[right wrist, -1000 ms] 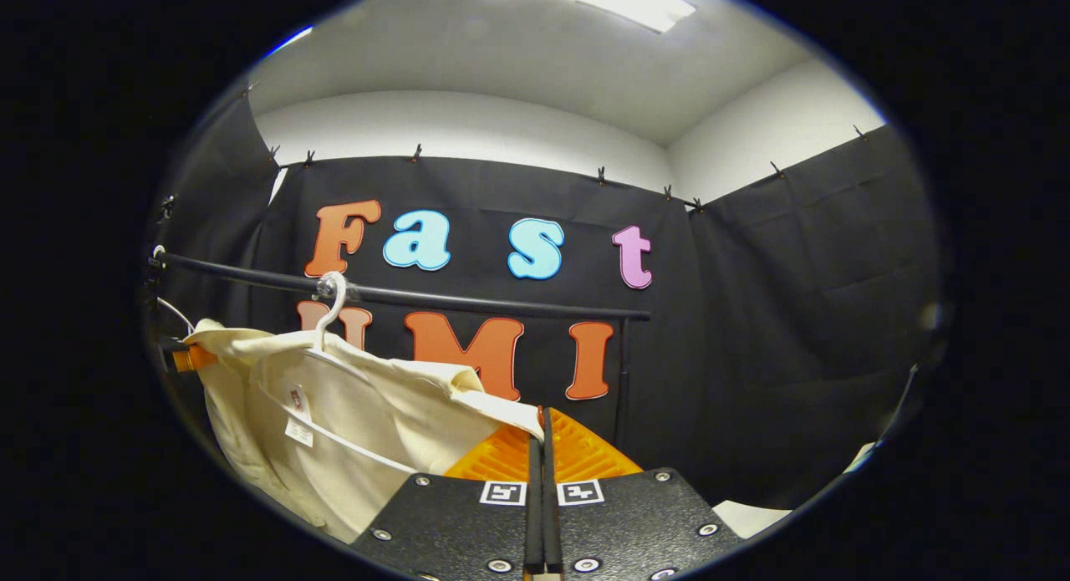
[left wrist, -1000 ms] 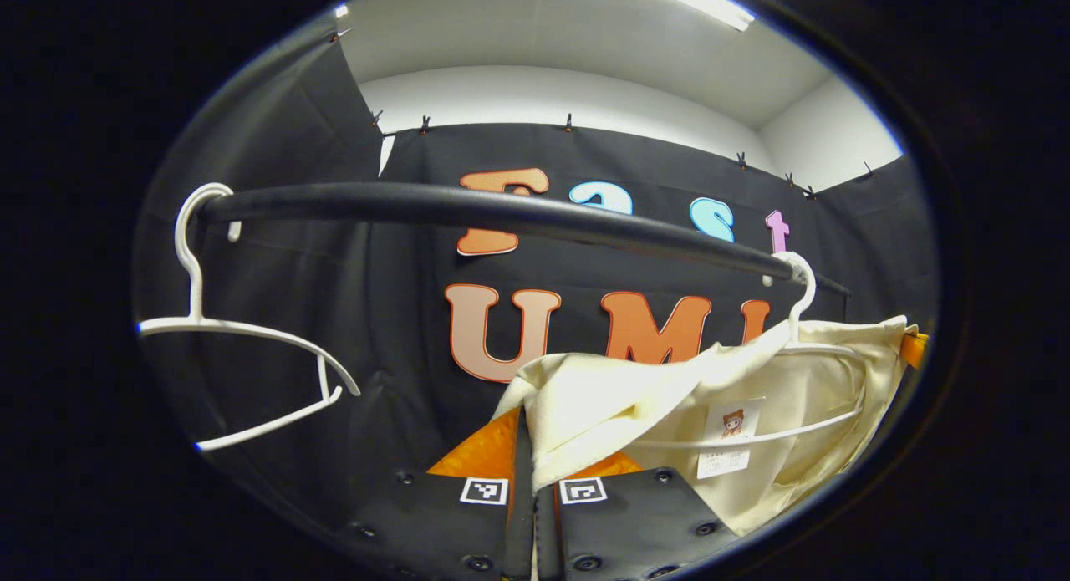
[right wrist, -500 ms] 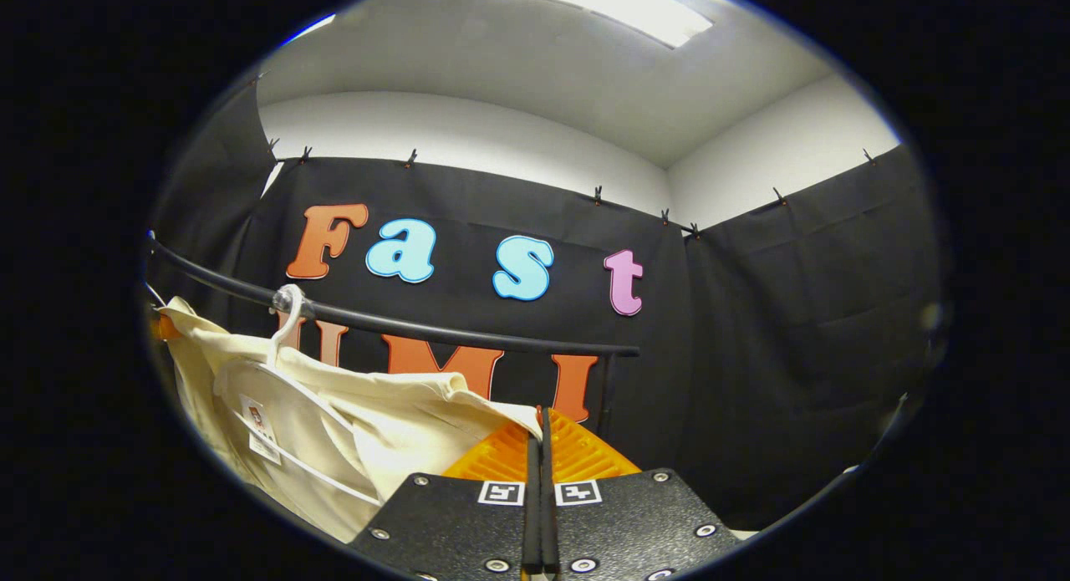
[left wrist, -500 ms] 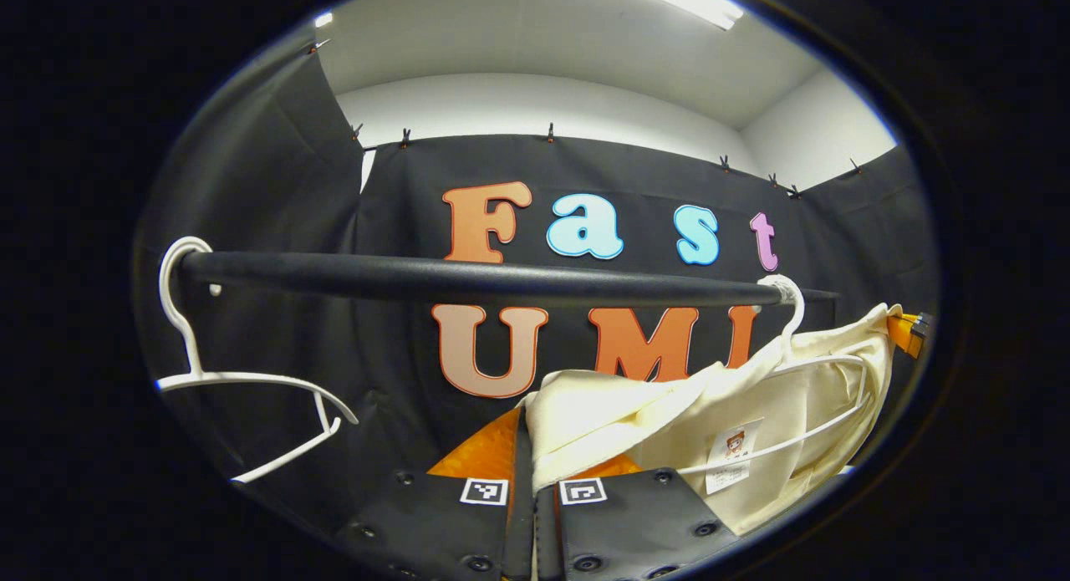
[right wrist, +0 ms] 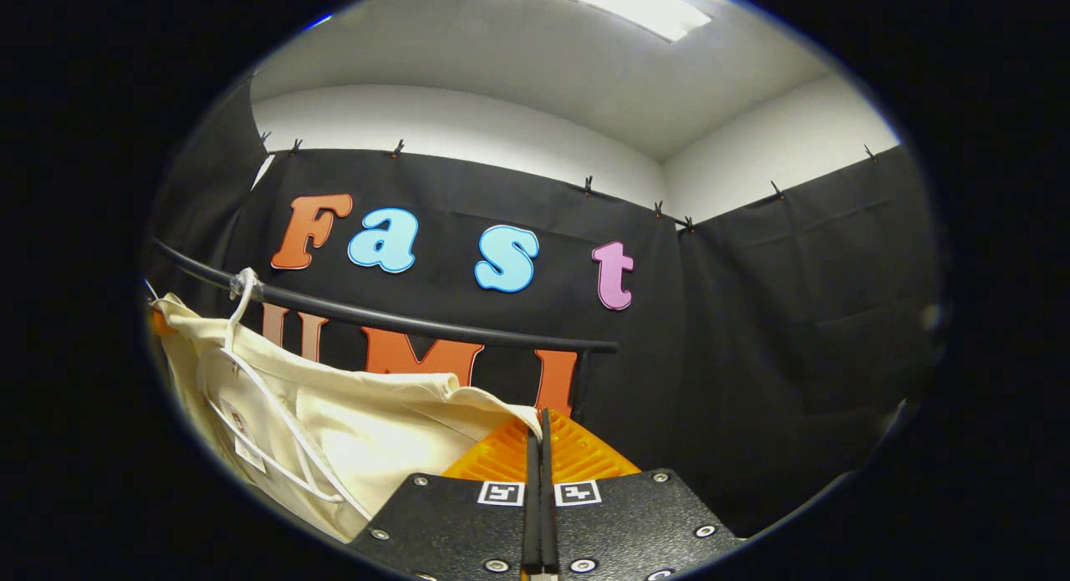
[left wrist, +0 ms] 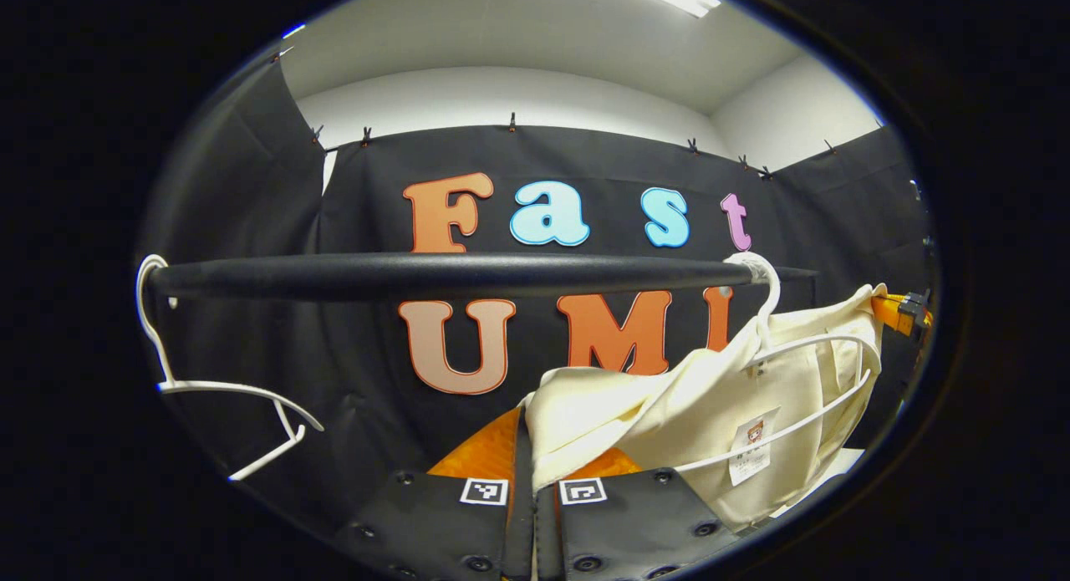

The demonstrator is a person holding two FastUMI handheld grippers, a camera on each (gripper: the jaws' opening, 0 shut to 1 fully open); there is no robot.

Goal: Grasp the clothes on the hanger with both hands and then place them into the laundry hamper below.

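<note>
Jaws of both grippers clenched on cream garment point(left wrist: 669, 405): left gripper point(left wrist: 525, 447) pinches one edge, right gripper point(right wrist: 542, 430) pinches opposite edge. Black rail point(left wrist: 468, 273) spans booth, level across left gripper view. Garment stretched between grippers below rail, partly draped on white hanger point(left wrist: 786, 372) hooked on rail. Second white hanger point(left wrist: 209, 389) hangs bare near rail's other end, well apart. Small label point(left wrist: 750, 449) on garment's inner face.
</note>
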